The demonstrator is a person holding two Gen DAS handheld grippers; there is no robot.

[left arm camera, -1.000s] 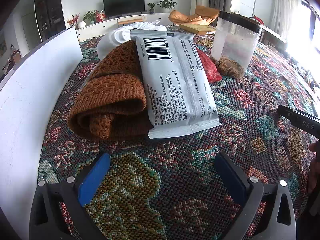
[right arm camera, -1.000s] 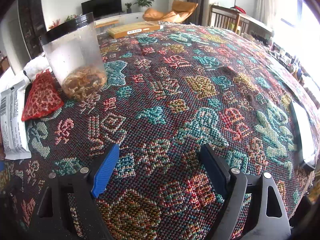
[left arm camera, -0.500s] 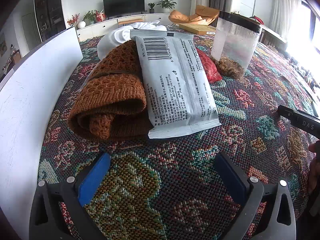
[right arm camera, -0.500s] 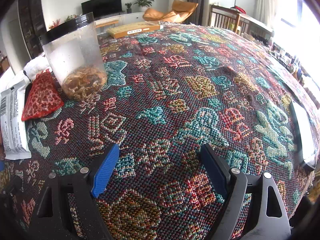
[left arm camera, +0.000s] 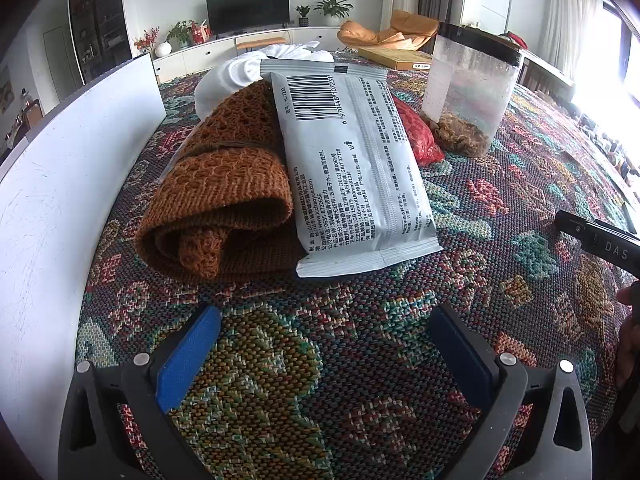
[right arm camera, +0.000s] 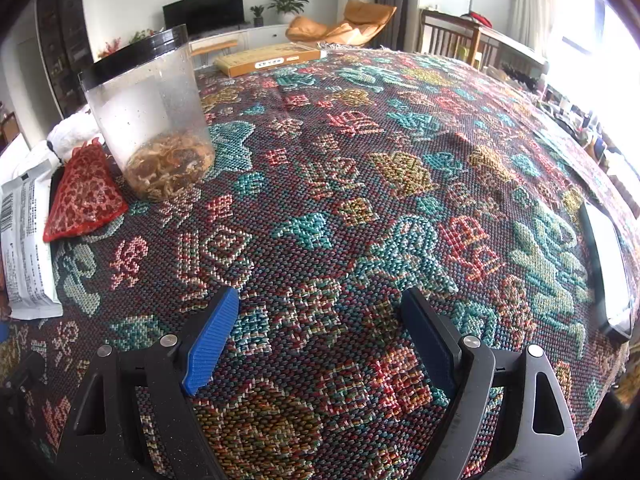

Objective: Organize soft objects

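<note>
Left gripper (left arm camera: 320, 344) & right gripper (right arm camera: 320, 320): both spread wide, nothing betw. pads, over bare cloth (right arm camera: 360, 200). Knit (left arm camera: 224, 200) near left edge by white board (left arm camera: 60, 200), pack (left arm camera: 352, 168) leaning on it, red pouch (right arm camera: 84, 196) touching jar (right arm camera: 156, 120).

A patterned woven cloth (right arm camera: 360, 184) covers the counter. A clear plastic jar (right arm camera: 148, 120) with a black lid stands upright on it, holding dried material at the bottom. A flat yellow box (right arm camera: 268, 60) lies at the far edge. A white board (left arm camera: 60, 184) stands along the left side.
</note>
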